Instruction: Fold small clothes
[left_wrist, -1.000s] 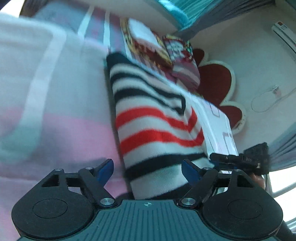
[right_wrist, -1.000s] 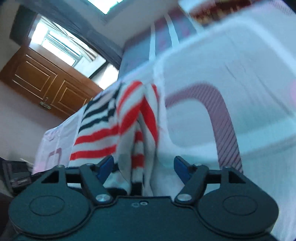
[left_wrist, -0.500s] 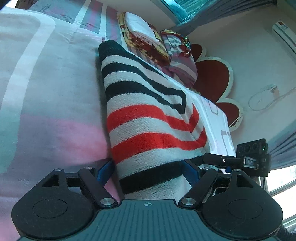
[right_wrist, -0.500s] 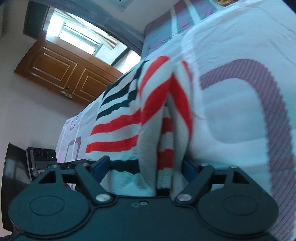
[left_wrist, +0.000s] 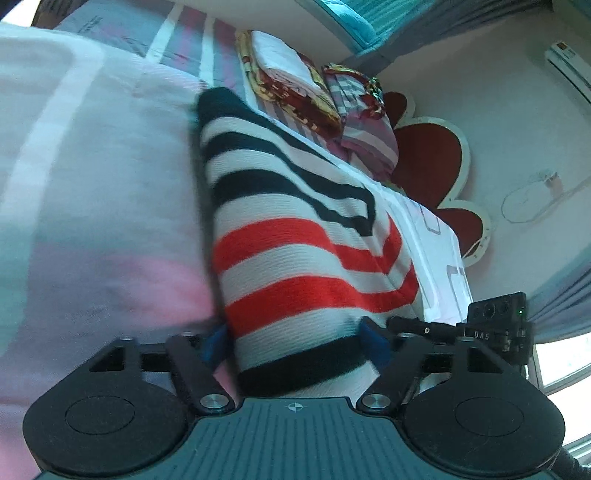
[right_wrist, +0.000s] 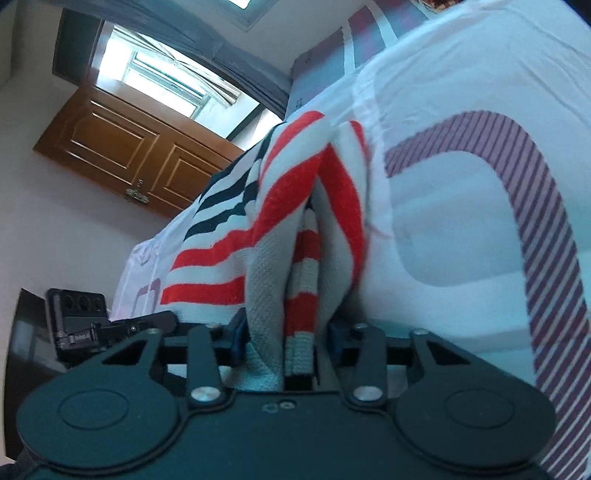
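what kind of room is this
Most likely a bedroom in a home. The striped knit garment lies on a bed with a pink and white sheet, folded blankets are stacked by a red flower-shaped headboard, and a wooden cupboard stands under a window.

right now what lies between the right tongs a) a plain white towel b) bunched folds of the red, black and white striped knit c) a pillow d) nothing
b: the right tongs have just been closing, and bunched folds of the striped knit sit between them on the bed sheet.
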